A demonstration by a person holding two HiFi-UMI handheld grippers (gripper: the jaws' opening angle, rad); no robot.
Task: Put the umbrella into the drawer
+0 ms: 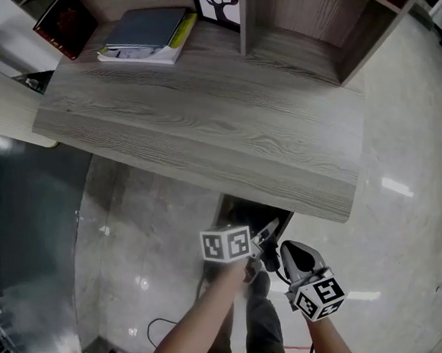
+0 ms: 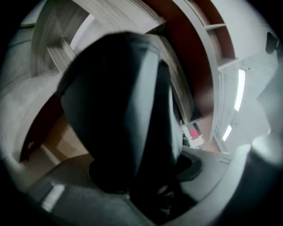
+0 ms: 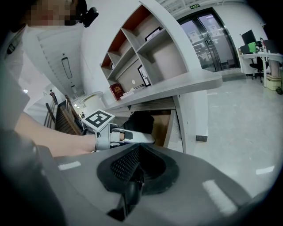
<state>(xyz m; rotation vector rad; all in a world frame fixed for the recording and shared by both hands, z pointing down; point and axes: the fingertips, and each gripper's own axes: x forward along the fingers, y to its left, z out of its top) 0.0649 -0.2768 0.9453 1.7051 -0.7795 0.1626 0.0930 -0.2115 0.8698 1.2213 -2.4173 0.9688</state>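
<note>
1. Left hand-held gripper (image 3: pixel 147 139): the jaws are clamped on the umbrella (image 2: pixel 119 110). The dark folded fabric runs forward from between the jaws and fills most of the left gripper view.
2. Umbrella position: directly ahead of the left hand-held gripper's tips, at the mouth of the open drawer (image 3: pixel 162 126). From the right gripper view, the dark bundle sits against the drawer's brown interior. Whether it touches the drawer cannot be determined.
3. Drawer position: ahead of both hand-held grippers, pulled out beneath the front edge of the table (image 1: pixel 202 128).
4. Right hand-held gripper (image 3: pixel 138 159): the jaws are together with nothing between them. It is held just beside the left unit, on that unit's right and slightly behind it, and faces the drawer.
5. Above and beyond both hand-held grippers, on the table's far side, lie a stack of books (image 1: pixel 145 37) and a framed picture (image 1: pixel 219 4).
</note>
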